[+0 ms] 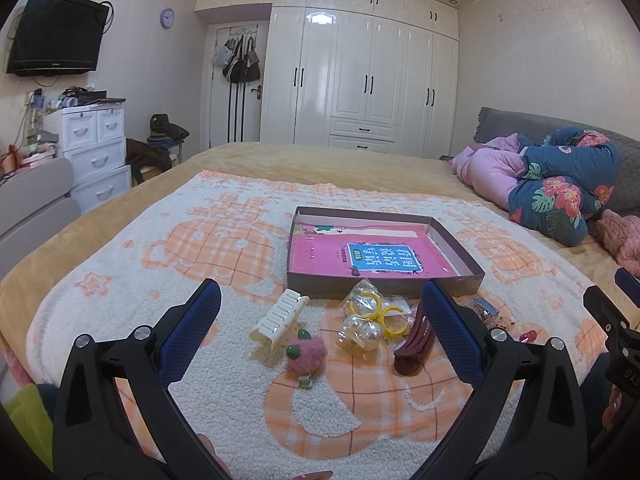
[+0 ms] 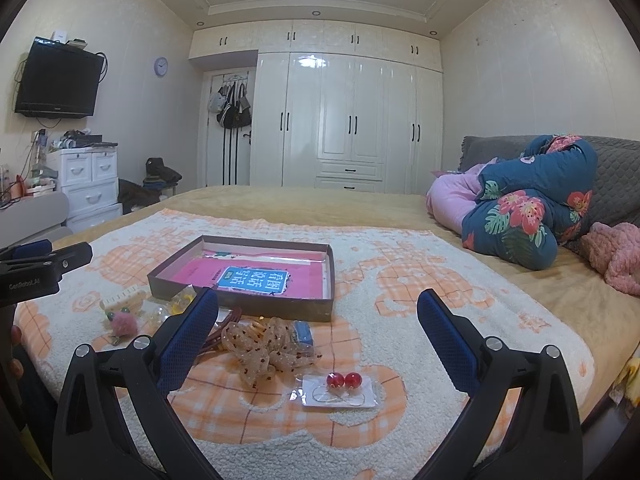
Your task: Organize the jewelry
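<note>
L gripper [image 1: 320, 312]: jaws wide apart, nothing held; hovers low over blanket, aimed at hair-clip cluster.
R gripper [image 2: 318, 314]: jaws wide apart, nothing held; aimed at earring card.
Earring card [image 2: 340, 392]: nearest to R gripper; two red bead earrings in clear sleeve, flat on blanket.
Dotted bow [image 2: 264, 344]: just beyond card, beside small blue item; near box front wall.
Pink pompom clip [image 1: 306, 354]: between L fingers, beside white comb clip [image 1: 280, 318].
Bagged yellow rings [image 1: 374, 312]: touching maroon claw clip [image 1: 412, 344]; just short of box.
Box [image 1: 460, 248]: shallow, open, pink booklet inside; no jewelry in it yet.
Risk 1: clear sleeve/bag slick & thin; pinch may slide off or snag pile.
Risk 2: items crowded; closing on one likely drags neighbour.
Risk 3: low box wall; tray may shift on soft bed if bumped.
Surface: fleecy orange/white blanket [image 2: 400, 280] over tan bedspread; soft, uneven.
Room: bedroom; folded floral quilt [image 2: 528, 208] at R, white wardrobe [image 2: 348, 120] at far wall, TV [image 2: 58, 82] high at L.
</note>
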The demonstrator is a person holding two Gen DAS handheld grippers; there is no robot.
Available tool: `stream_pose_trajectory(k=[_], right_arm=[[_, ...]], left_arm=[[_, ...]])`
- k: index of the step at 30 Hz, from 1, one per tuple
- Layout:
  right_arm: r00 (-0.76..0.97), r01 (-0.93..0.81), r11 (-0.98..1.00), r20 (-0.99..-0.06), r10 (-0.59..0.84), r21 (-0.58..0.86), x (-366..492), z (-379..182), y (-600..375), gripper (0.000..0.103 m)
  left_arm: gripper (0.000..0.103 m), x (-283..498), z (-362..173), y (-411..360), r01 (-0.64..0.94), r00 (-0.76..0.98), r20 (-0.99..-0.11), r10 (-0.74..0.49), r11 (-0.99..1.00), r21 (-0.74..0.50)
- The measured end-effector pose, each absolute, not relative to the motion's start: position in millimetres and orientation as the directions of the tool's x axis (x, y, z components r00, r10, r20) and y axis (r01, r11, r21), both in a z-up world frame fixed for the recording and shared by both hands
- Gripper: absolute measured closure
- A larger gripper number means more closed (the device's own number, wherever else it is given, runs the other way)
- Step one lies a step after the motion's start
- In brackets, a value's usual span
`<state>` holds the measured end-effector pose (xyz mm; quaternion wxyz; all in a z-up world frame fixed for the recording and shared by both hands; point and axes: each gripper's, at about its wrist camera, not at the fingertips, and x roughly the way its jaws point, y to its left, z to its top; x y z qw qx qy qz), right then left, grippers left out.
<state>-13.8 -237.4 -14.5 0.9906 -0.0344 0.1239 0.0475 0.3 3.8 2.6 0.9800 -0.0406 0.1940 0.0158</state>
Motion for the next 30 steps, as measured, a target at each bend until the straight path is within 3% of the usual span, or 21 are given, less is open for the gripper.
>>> stream_pose_trajectory(k=[14, 30], right_arm=[[0.917, -0.255, 0.961, -0.342, 0.206, -0.106, 6.5, -28.0, -205.6, 0.006], [0.814, -0.381, 0.916, -0.515, 0.270, -0.123, 52.6, -60.7, -177.2, 0.006]], left_arm=[[0.011, 8.9, -4.2, 31.4, -0.121, 0.914, -0.401, 0.066, 0.986, -0.112], [0.011, 41.5, -36.4, 56.6, -0.166, 0.848, -0.523, 0.084, 0.980, -0.112]])
